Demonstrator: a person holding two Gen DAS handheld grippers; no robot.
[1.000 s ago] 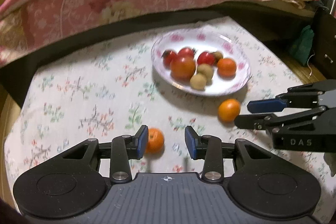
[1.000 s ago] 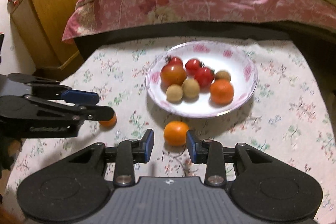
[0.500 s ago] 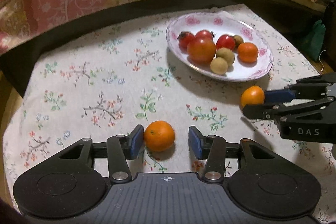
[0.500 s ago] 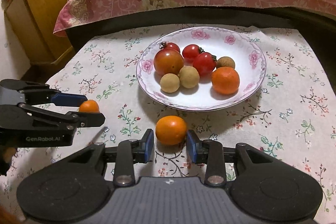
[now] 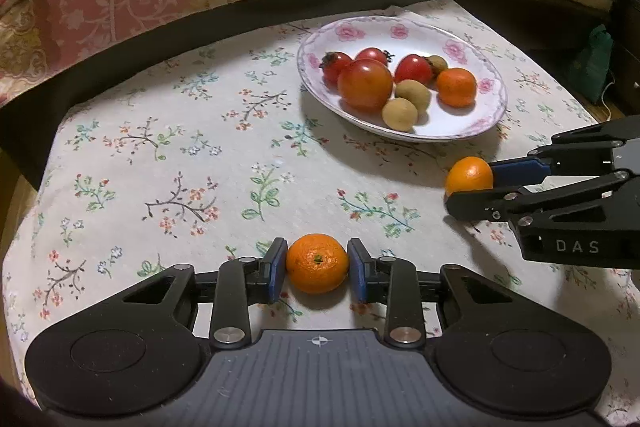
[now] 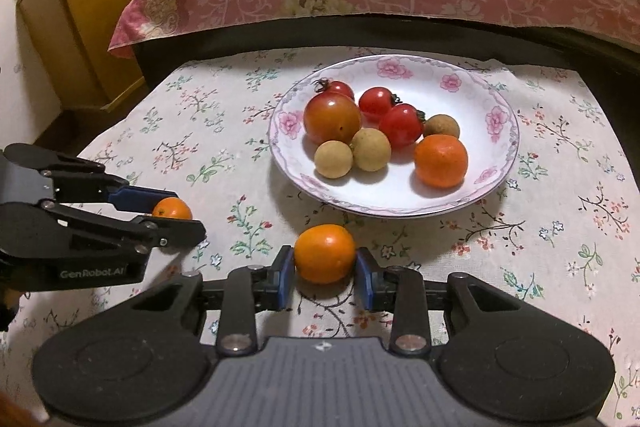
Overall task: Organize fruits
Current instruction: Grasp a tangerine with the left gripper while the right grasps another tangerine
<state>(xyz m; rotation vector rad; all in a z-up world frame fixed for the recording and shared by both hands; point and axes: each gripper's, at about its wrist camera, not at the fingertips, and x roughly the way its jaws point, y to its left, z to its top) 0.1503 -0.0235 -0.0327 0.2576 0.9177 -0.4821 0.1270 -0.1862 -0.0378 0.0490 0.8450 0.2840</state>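
Currently left gripper jaws closing on small orange, blue pads touching both sides, fruit resting on floral tablecloth. Right gripper clamped on second orange, also on cloth, just in front of plate. Plate holds tomatoes, longans, one more orange.
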